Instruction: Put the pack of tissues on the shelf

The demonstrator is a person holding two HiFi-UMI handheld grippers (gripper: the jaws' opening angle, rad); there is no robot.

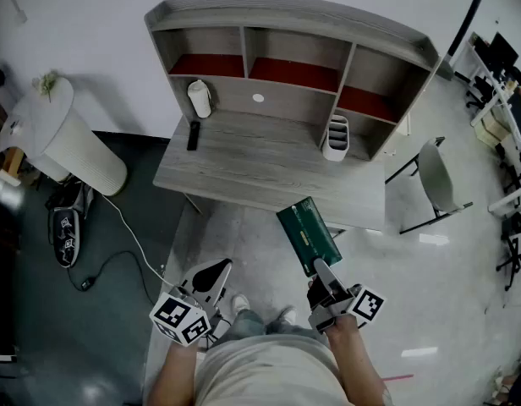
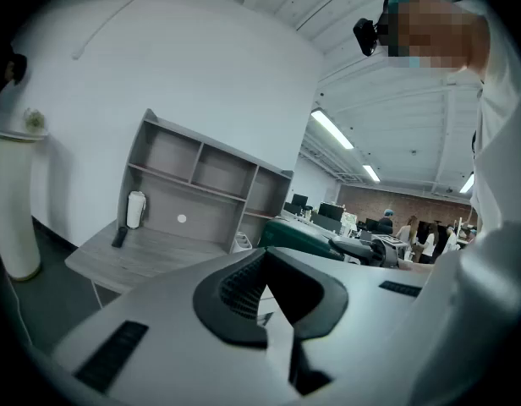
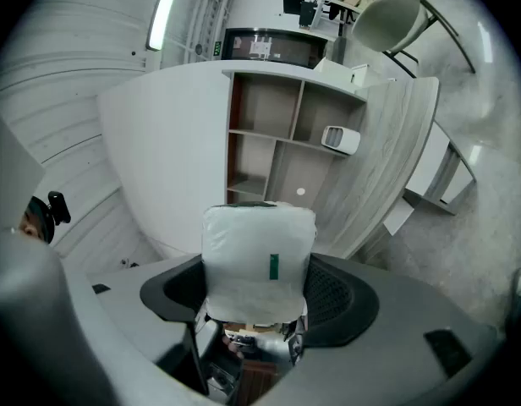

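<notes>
My right gripper (image 1: 321,276) is shut on one end of the pack of tissues (image 1: 308,235), a long dark green pack that sticks out forward over the floor, just short of the desk's front edge. In the right gripper view the pack's pale end (image 3: 259,256) fills the gap between the pads and hides the tips. The grey shelf unit (image 1: 296,51) stands on the desk (image 1: 260,169) ahead, with three open compartments; it also shows far ahead as the shelf unit (image 3: 287,134). My left gripper (image 1: 215,271) is low on the left, shut and empty (image 2: 273,320).
On the desk stand a white canister (image 1: 199,98), a black remote (image 1: 193,134) and a white holder (image 1: 335,139). A white ribbed cylinder (image 1: 64,139) stands left of the desk, with a cable (image 1: 129,248) on the floor. A chair (image 1: 438,178) is to the right.
</notes>
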